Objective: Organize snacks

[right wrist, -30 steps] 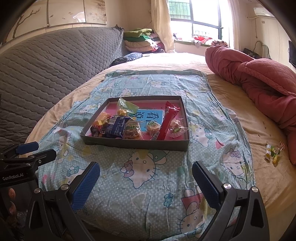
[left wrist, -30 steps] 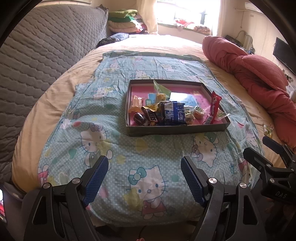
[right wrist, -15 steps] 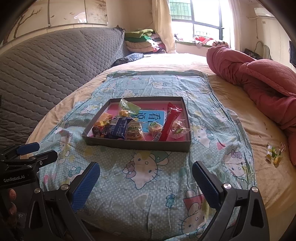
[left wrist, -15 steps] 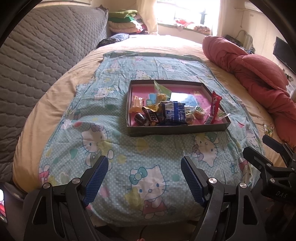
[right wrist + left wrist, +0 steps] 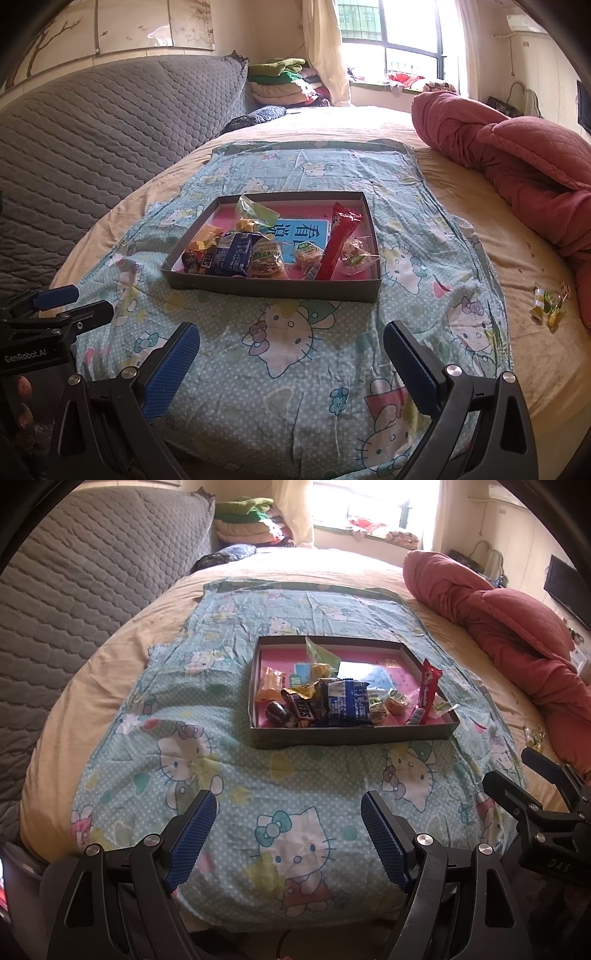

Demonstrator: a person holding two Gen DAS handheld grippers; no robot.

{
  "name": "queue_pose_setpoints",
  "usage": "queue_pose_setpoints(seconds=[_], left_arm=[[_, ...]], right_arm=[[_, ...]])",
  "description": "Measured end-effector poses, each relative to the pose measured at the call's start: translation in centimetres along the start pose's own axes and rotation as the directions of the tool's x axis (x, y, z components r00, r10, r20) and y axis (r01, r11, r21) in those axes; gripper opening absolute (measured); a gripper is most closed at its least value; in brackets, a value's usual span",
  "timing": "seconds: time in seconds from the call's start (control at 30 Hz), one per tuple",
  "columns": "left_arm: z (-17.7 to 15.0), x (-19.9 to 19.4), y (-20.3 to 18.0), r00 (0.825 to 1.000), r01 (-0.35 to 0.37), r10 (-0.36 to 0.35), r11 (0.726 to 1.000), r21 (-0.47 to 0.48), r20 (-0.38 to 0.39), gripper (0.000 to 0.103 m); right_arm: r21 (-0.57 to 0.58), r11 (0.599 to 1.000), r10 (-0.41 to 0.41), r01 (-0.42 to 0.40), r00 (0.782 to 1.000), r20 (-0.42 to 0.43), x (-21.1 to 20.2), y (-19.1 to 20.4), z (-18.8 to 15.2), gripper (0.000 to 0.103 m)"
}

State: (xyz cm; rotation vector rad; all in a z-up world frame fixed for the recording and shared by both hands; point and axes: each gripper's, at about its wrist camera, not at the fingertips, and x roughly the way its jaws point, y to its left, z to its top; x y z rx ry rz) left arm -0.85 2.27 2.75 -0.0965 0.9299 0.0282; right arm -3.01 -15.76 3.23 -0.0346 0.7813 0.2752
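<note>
A shallow grey box point(image 5: 351, 736) point(image 5: 273, 290) with a pink floor sits on a cartoon-cat cloth point(image 5: 229, 760) point(image 5: 295, 354) spread over the bed. Several wrapped snacks are piled inside it: a blue packet point(image 5: 347, 701) point(image 5: 231, 254), a chocolate bar point(image 5: 301, 705), a long red stick pack point(image 5: 426, 690) point(image 5: 338, 240), a green bag point(image 5: 255, 212). My left gripper point(image 5: 288, 818) hovers open and empty over the cloth, short of the box. My right gripper point(image 5: 291, 350) is likewise open and empty, nearer the bed's front edge.
A few loose wrapped candies point(image 5: 548, 301) lie on the beige sheet at the right. A rolled red quilt point(image 5: 517, 162) fills the far right. A grey quilted headboard point(image 5: 92, 140) runs along the left. Folded blankets point(image 5: 280, 83) stack by the window.
</note>
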Motion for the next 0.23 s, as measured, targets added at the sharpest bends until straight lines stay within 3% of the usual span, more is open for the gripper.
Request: queue_pose_setpoints(seconds=[0.23], left_arm=[[0.4,1.9,1.1,1.000,0.026,-0.026,0.999,-0.033,0.000,0.082]], right_arm=[[-0.066,0.998,-0.007,0.008,1.000,0.009,1.5,0.4,-0.7,0.101]])
